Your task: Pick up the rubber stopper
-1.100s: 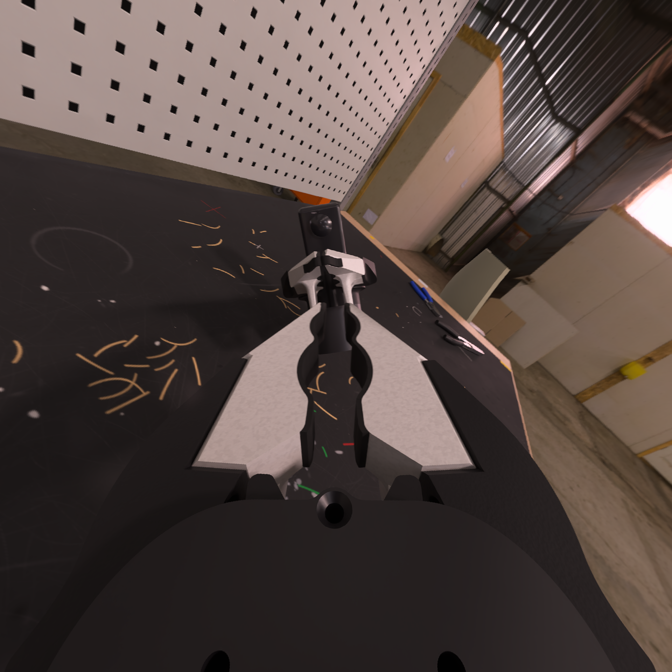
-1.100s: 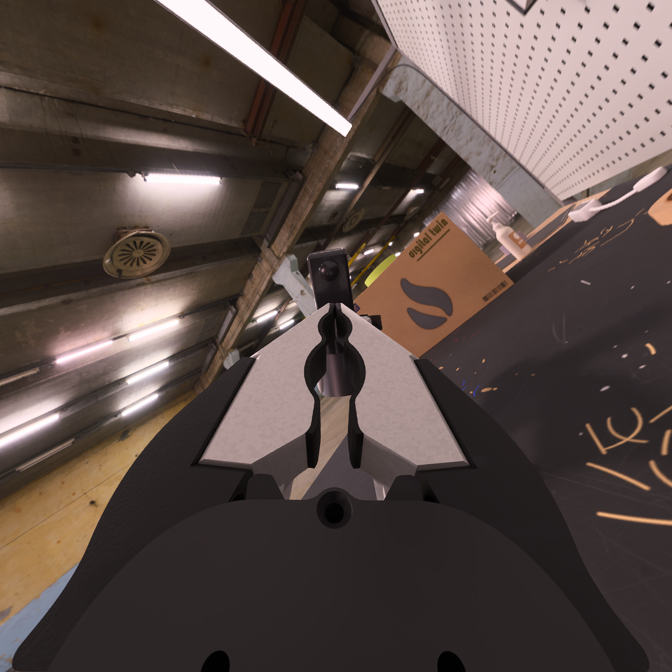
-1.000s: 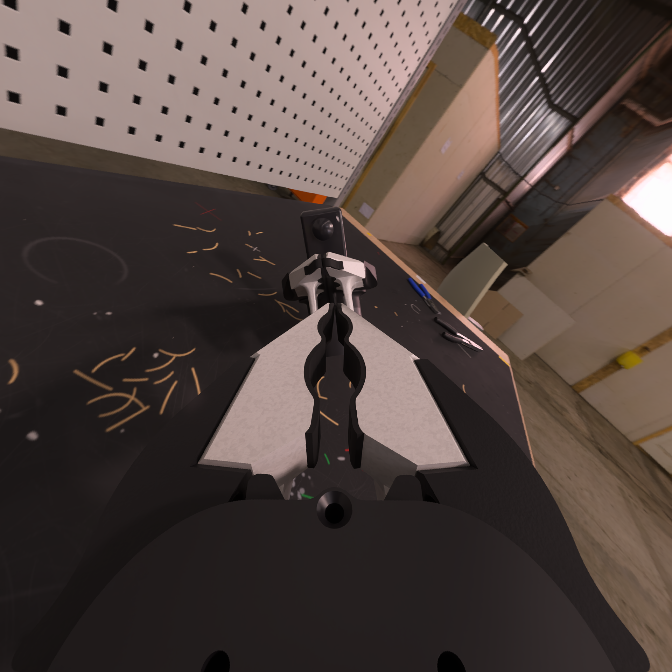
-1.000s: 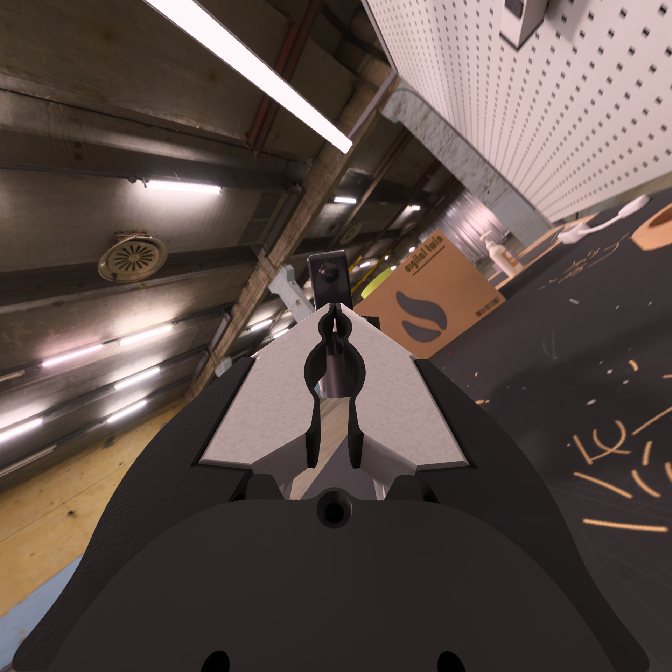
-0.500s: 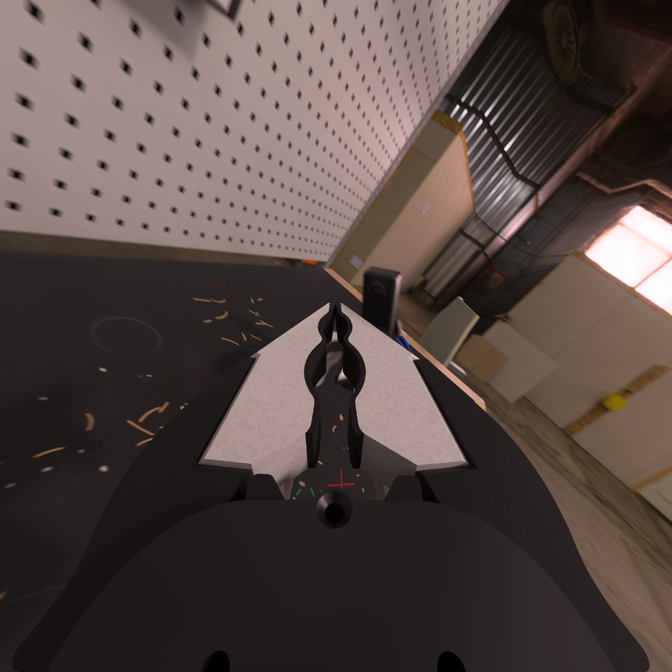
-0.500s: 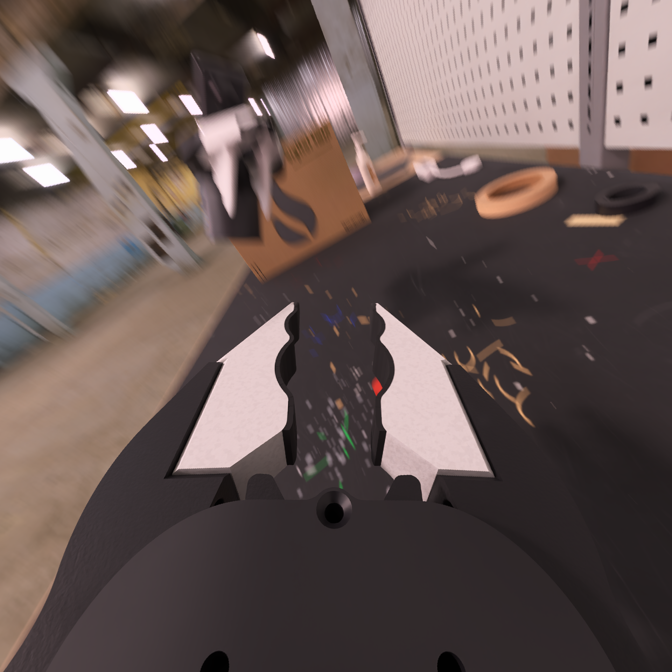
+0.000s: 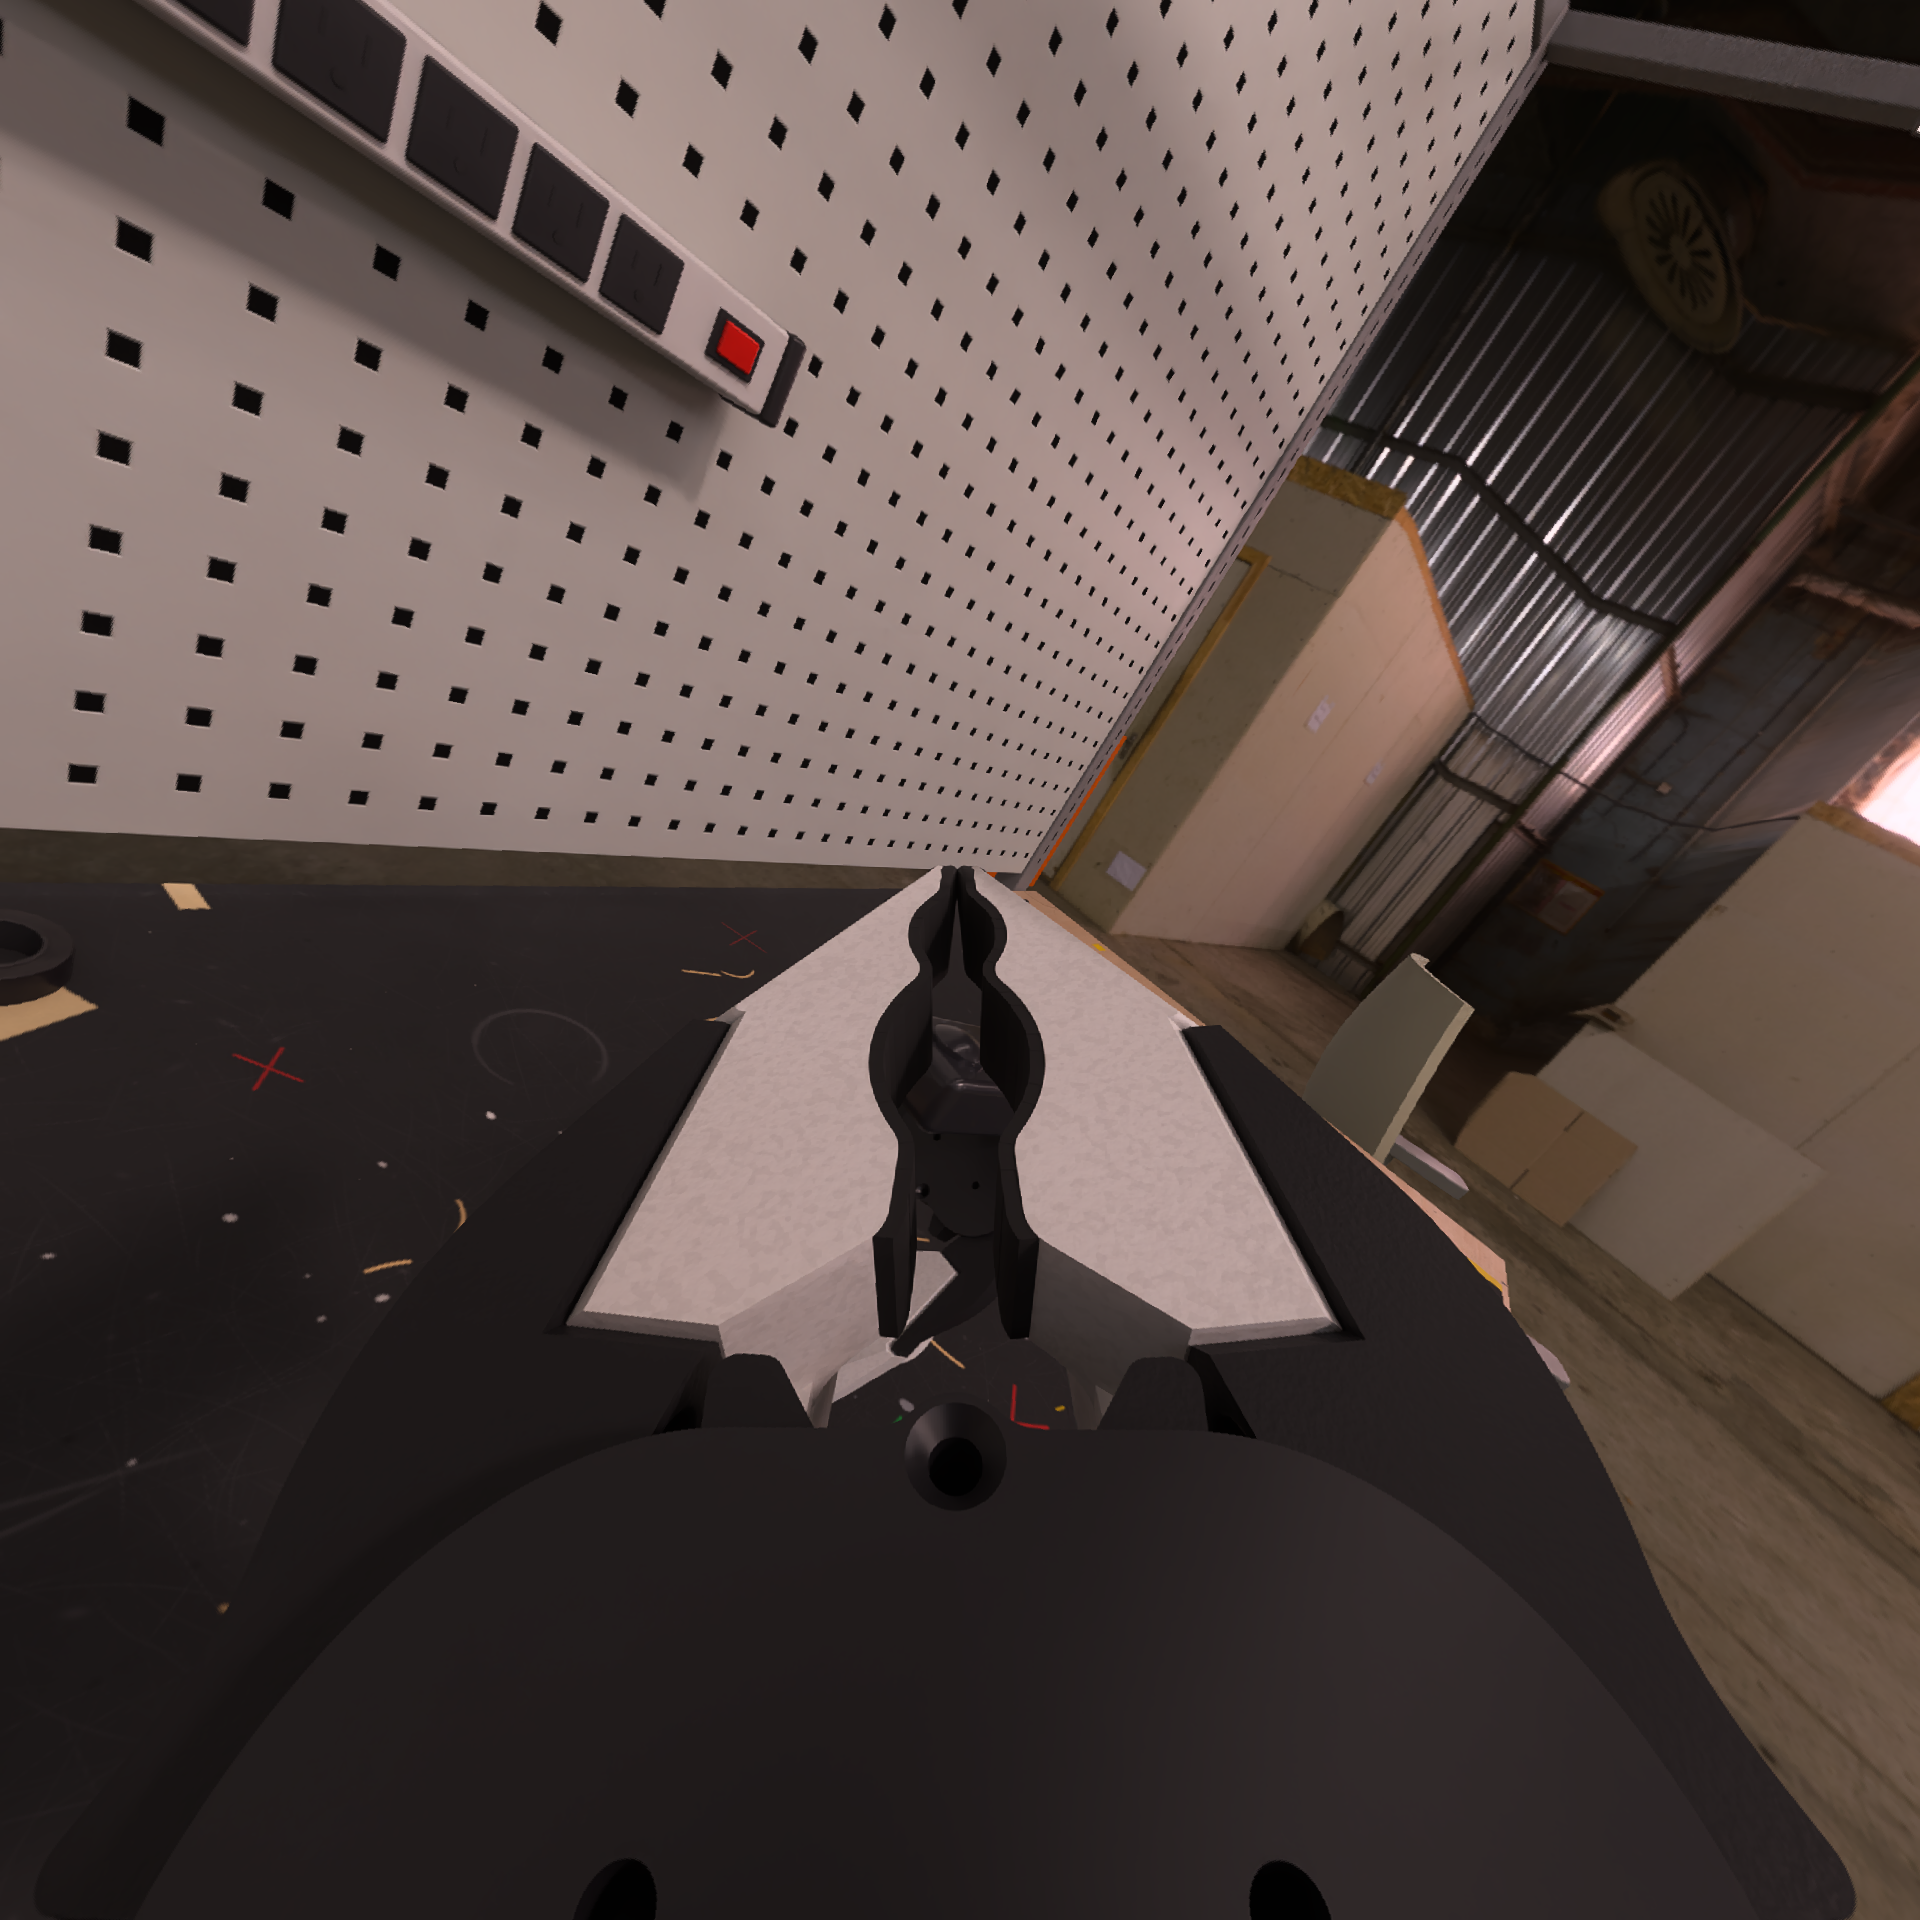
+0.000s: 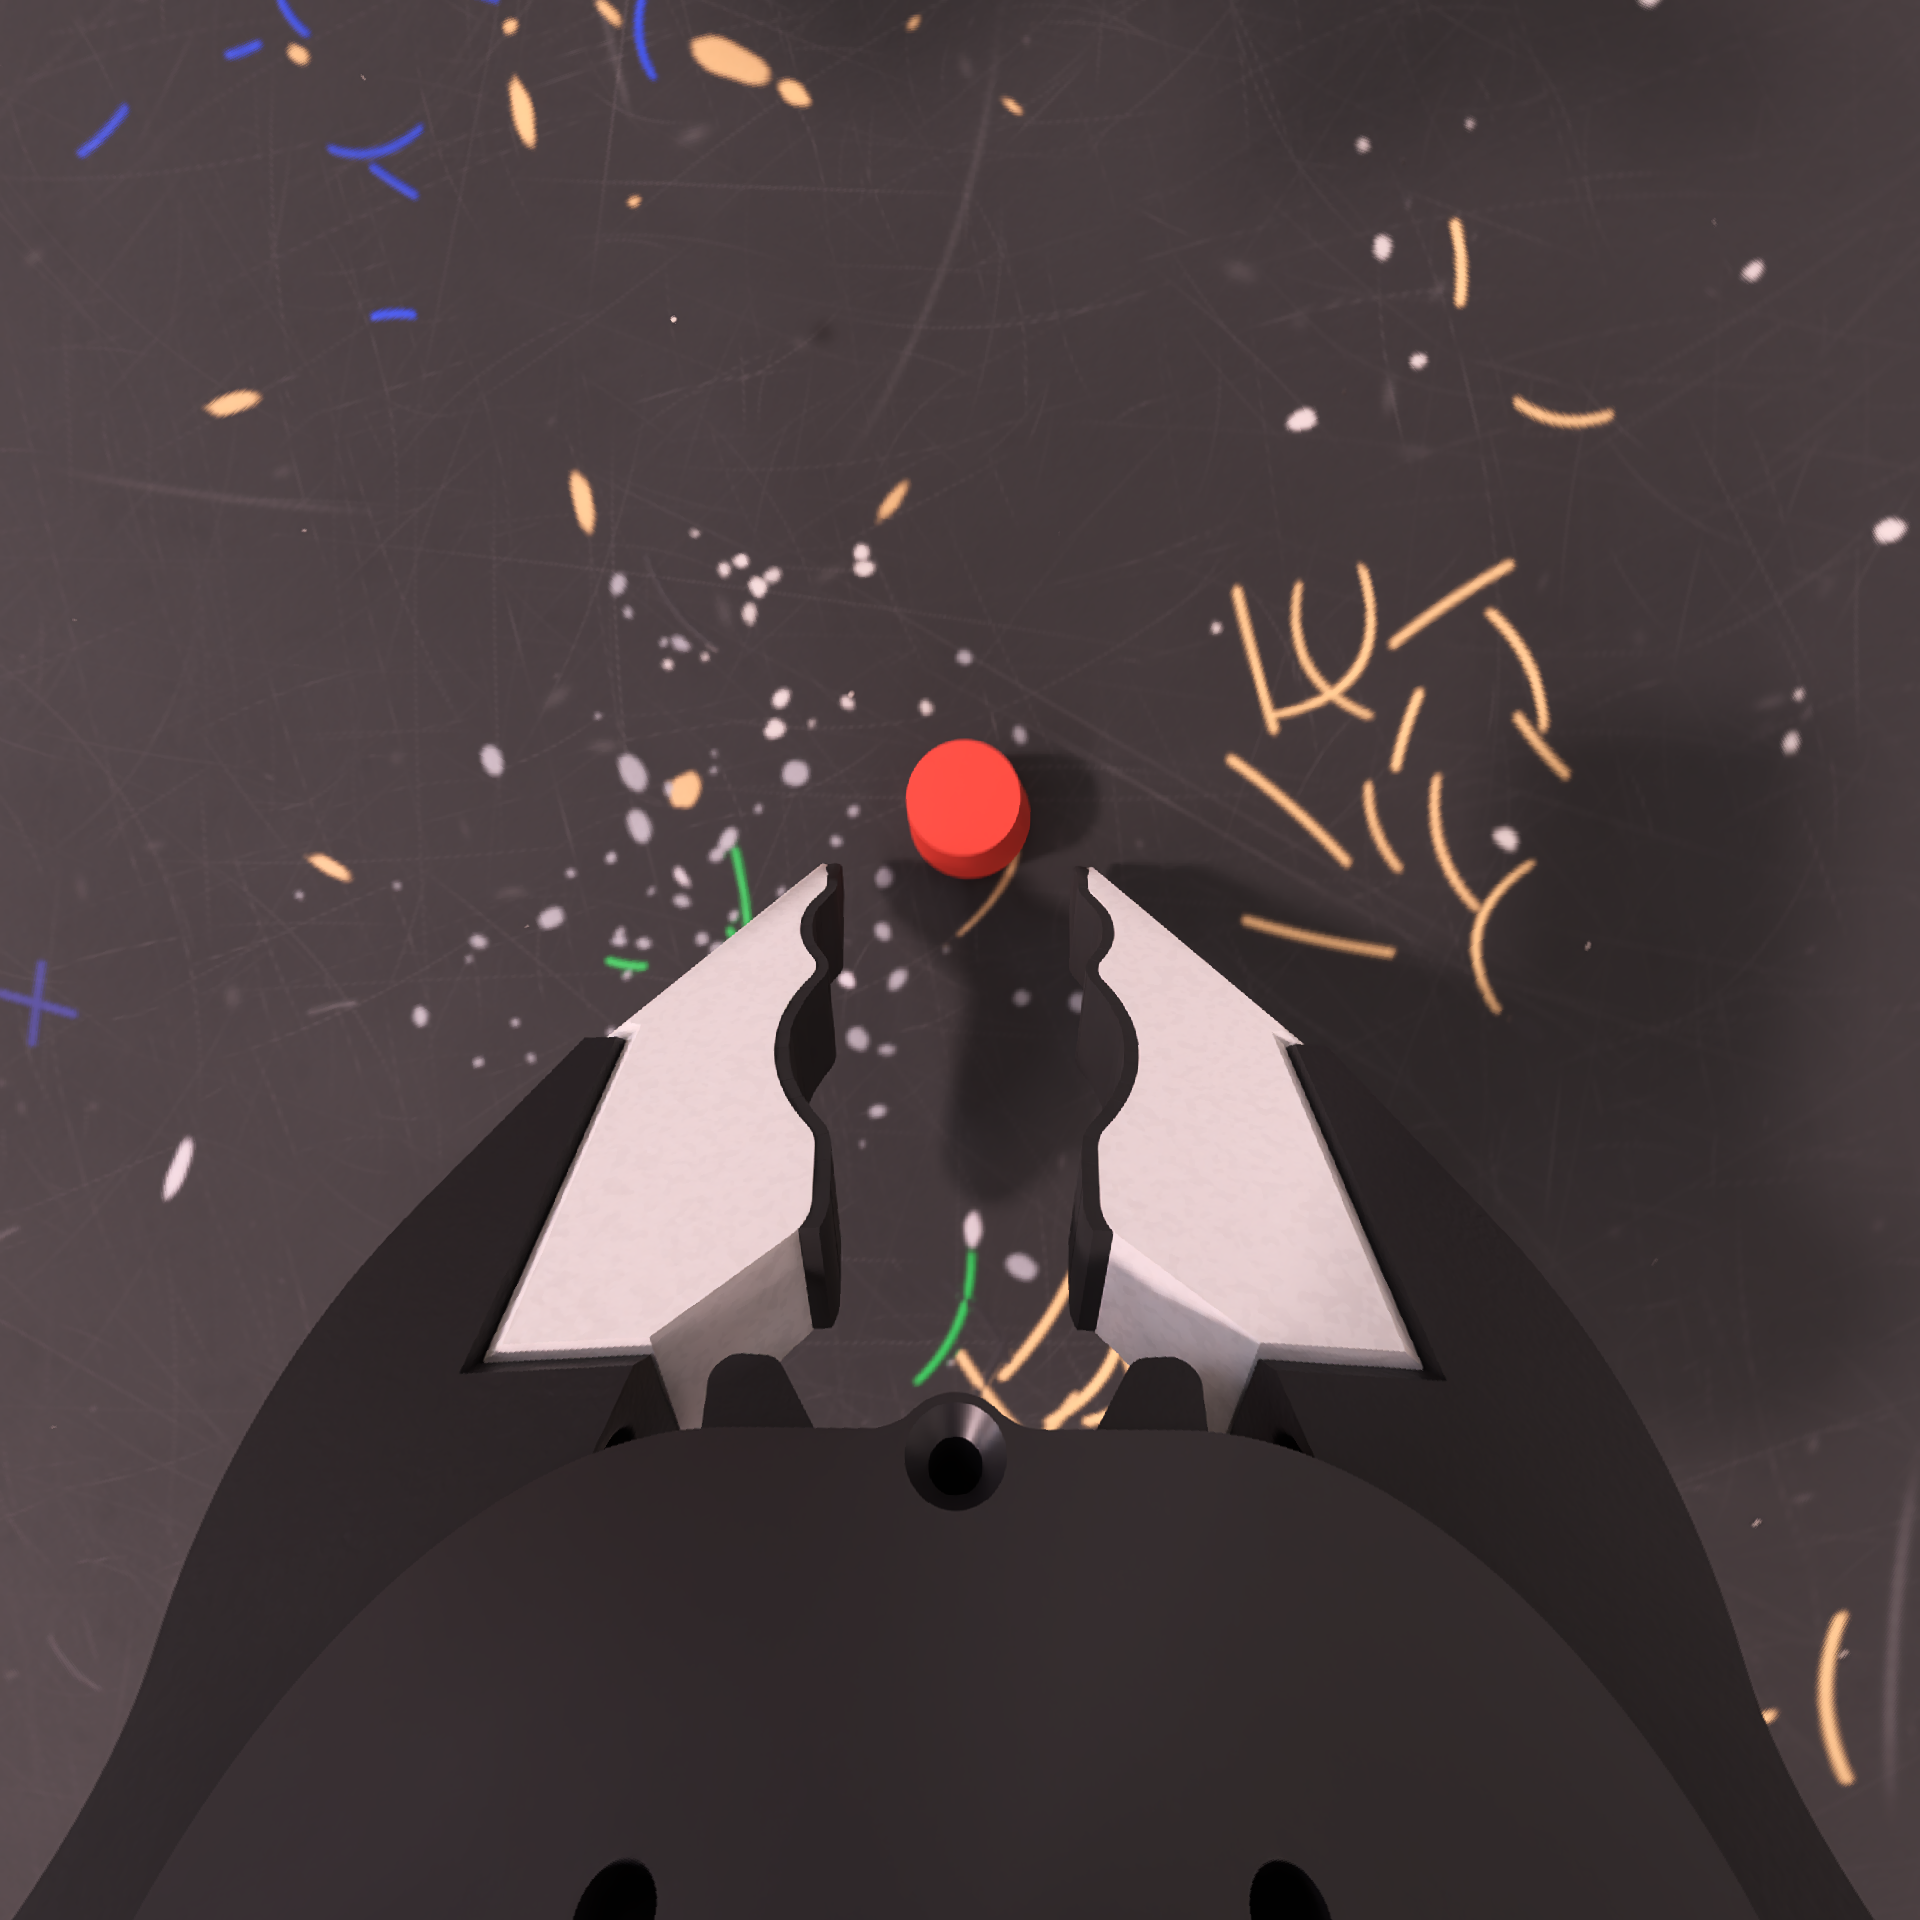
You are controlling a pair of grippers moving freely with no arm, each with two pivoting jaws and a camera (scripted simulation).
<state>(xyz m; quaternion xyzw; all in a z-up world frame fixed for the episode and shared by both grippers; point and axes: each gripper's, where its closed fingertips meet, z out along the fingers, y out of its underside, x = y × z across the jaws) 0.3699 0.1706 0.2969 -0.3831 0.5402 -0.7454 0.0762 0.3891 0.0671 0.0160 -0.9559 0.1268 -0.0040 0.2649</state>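
The right gripper (image 8: 956, 873) is pointing straight down at a dark, scratched table (image 8: 312, 644), its jaws standing wide apart with nothing between them. A small red stopper (image 8: 964, 802), a short round plug, is standing upright on the table just beyond the fingertips, centred on the gap between them and not touching either finger. It is casting a soft shadow to its right. Around it the table is showing specks of white, tan curls, and a few green and blue marks.

The left gripper (image 7: 956, 878) is hanging level over the same table (image 7: 312, 1195), looking along it toward a white pegboard (image 7: 727, 623) at the back. Its jaws are pressed together at the tips, gripping nothing. Through the narrow gap between its fingers, part of a dark object is showing, too hidden to identify. A grey power strip (image 7: 499, 166) with a red switch is sitting on the pegboard, upper left. A black ring (image 7: 26, 951) is lying at the far left edge of the table. To the right, a workshop with pale panels (image 7: 1278, 748) and corrugated metal walls is stretching away.
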